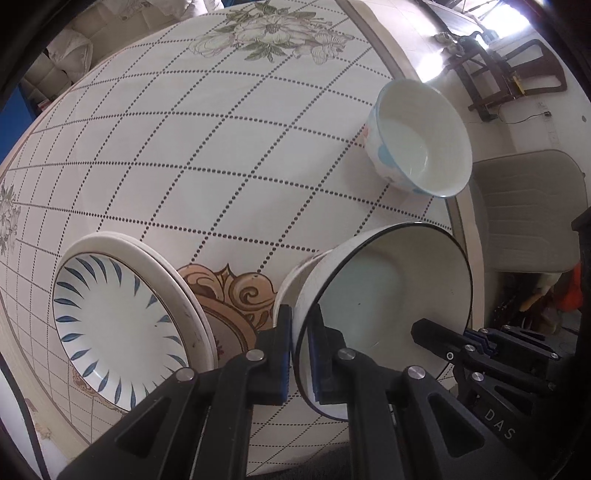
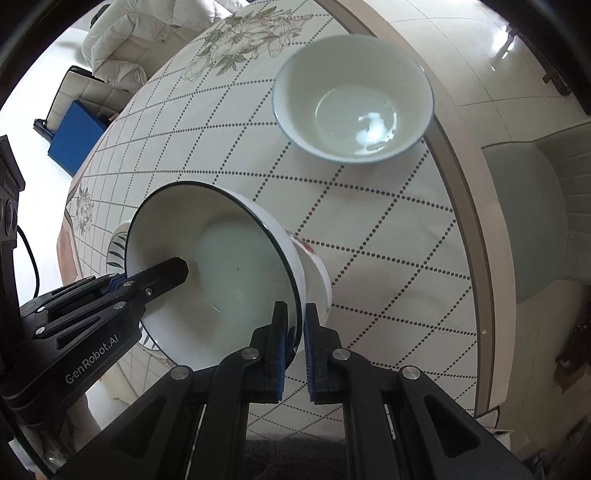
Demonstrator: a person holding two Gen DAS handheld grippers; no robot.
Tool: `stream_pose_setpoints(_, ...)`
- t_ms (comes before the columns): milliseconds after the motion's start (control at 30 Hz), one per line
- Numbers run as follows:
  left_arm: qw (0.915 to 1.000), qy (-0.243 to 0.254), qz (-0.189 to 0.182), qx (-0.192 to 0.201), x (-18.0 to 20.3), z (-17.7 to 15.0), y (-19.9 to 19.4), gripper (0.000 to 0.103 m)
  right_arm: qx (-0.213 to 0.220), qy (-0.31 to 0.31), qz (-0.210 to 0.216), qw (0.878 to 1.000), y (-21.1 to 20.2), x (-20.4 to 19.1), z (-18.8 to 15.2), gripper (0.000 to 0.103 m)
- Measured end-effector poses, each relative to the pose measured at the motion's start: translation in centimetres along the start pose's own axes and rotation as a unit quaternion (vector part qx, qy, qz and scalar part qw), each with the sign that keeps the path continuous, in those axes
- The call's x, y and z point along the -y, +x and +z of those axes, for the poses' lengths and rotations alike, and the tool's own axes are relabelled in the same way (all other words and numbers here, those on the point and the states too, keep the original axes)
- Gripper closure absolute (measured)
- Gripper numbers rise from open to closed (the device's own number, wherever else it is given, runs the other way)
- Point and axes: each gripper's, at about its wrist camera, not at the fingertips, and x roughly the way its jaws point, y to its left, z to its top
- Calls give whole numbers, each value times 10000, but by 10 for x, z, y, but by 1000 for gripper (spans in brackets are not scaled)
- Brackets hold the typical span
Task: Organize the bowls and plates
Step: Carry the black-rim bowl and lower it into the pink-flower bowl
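A white bowl with a thin black rim (image 1: 384, 291) is tilted, held by both grippers. My left gripper (image 1: 300, 328) is shut on its left rim. My right gripper (image 2: 296, 325) is shut on its right rim and also shows in the left wrist view (image 1: 439, 338). The bowl (image 2: 221, 273) seems to rest in or on another white bowl (image 2: 317, 273) underneath. A white bowl with a blue pattern (image 1: 421, 140) stands apart near the table's right edge (image 2: 354, 99). Stacked plates, the top one with blue leaf marks (image 1: 122, 325), lie to the left.
The round table (image 1: 207, 147) has a dotted diamond cloth with flower prints. A grey padded chair (image 1: 532, 210) stands past the right edge. A dark wooden chair (image 1: 506, 70) stands farther back. A white sofa (image 2: 140, 33) and a blue box (image 2: 77, 136) are beyond the far side.
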Motion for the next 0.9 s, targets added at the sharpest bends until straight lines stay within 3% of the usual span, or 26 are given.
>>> stream_pose_setpoints(267, 9995, 85, 268, -106, 3, -7, 21, 96, -206, 106, -6, 9997, 34, 13, -11, 94)
stream_pose_setpoints(700, 9970, 195, 578, -472, 8, -5, 31, 96, -243, -205, -322, 9990, 34, 3, -9, 94)
stream_pose_setpoints(900, 9967, 126, 534, -590, 19, -6, 46, 95, -346, -287, -467, 9979, 36, -2, -9, 94)
